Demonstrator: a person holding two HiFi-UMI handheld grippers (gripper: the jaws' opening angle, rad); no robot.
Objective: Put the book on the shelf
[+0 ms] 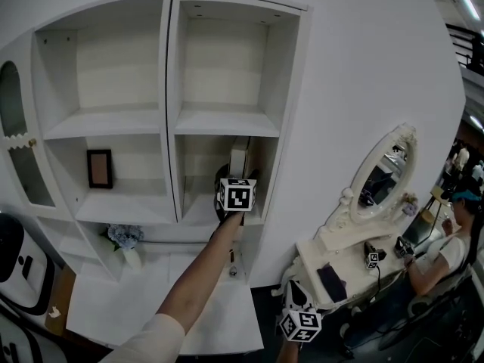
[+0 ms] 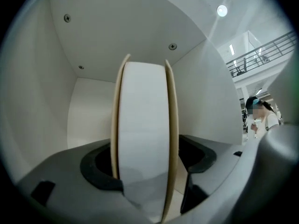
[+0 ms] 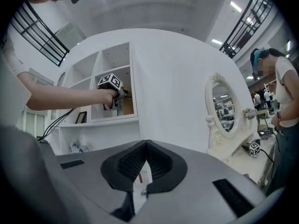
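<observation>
A: Nearest the lens is a pale sleeve (image 1: 147,344) at the bottom edge of the head view. Its bare forearm reaches up into the white shelf unit (image 1: 170,119).

B: And at the end of that arm?

A: The left gripper (image 1: 235,176). It's inside the second compartment down in the right-hand column, with its marker cube facing the camera.

B: Where is the book?

A: The book (image 2: 142,125) stands upright on that compartment's board, towards its right wall. Its white page edge faces the left gripper view, with a tan cover on either side. It sits between the jaws.

B: Clamped?

A: No. The jaws are spread wide. On the right, a strip of shelf shows between the cover and the pad, so the pads aren't pressing on it.

B: The other gripper?

A: The right gripper (image 3: 146,143) hangs low beside the dressing table (image 1: 333,255), well apart from the shelf. Its fingertips are pressed together with nothing held.

B: Anything else on the shelves?

A: A small picture frame (image 1: 99,168) stands in the left column. A bunch of flowers (image 1: 125,237) sits one level below it.
</observation>
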